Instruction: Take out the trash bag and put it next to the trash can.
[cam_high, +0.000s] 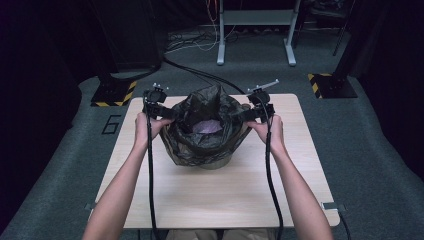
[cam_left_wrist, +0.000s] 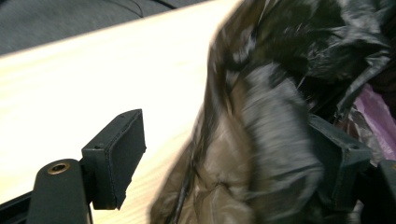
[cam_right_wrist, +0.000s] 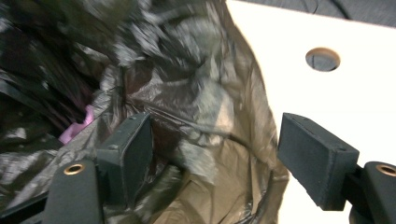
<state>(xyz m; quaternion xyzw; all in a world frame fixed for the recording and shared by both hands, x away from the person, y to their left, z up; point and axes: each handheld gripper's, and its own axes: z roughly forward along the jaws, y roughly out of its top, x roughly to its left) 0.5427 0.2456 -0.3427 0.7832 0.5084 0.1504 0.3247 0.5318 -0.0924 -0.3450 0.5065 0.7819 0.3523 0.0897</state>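
Observation:
A dark, see-through plastic bag (cam_high: 200, 145) stands crumpled in the middle of the light wooden table (cam_high: 200, 195), draped around a round container. Something purple (cam_high: 207, 126) lies inside it. My left gripper (cam_high: 167, 111) is at the bag's left rim. In the left gripper view its jaws stand wide apart around a fold of the bag (cam_left_wrist: 261, 140), with the left pad clear of the film. My right gripper (cam_high: 247, 114) is at the bag's right rim. Its jaws are also wide apart, with bag film (cam_right_wrist: 210, 121) between them and the right pad clear of it.
A round hole (cam_right_wrist: 322, 59) is cut in the tabletop near the right gripper. Beyond the table's far edge are grey carpet, two stands with yellow-black striped bases (cam_high: 114, 93) (cam_high: 330, 85), floor cables and a white desk frame (cam_high: 255, 30).

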